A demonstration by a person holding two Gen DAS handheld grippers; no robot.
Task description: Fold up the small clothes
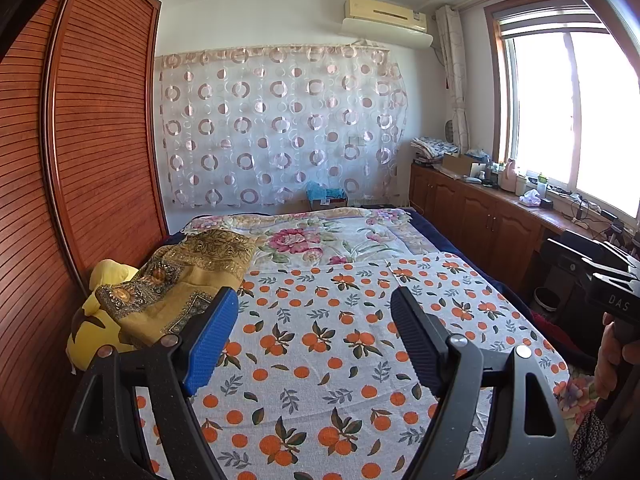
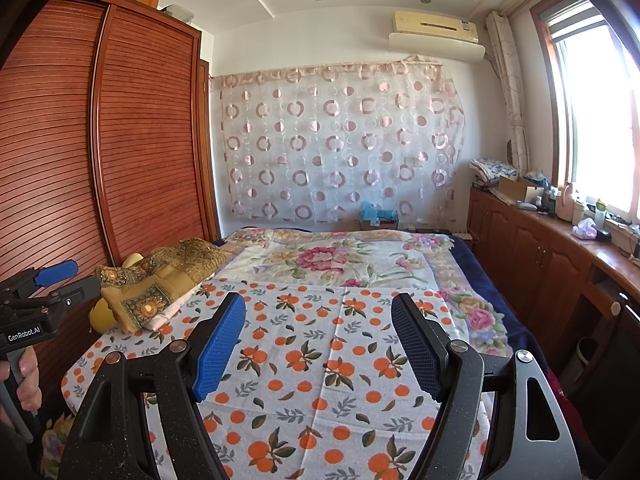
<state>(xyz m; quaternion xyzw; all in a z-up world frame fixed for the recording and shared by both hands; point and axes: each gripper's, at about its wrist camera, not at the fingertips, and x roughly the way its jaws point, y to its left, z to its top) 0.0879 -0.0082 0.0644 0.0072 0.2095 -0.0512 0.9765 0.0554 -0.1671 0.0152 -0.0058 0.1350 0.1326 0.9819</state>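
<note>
A mustard-yellow patterned garment lies crumpled at the left side of the bed, partly over a yellow plush toy; the garment shows in the right wrist view too. My left gripper is open and empty, held above the orange-print cloth, right of the garment. My right gripper is open and empty above the same cloth. The left gripper also shows at the left edge of the right wrist view, close to the garment. The right gripper's body shows at the right edge of the left wrist view.
A wooden slatted wardrobe stands tight along the bed's left side. A floral blanket covers the far half of the bed. Low wooden cabinets with clutter run under the window on the right. A patterned curtain hangs behind.
</note>
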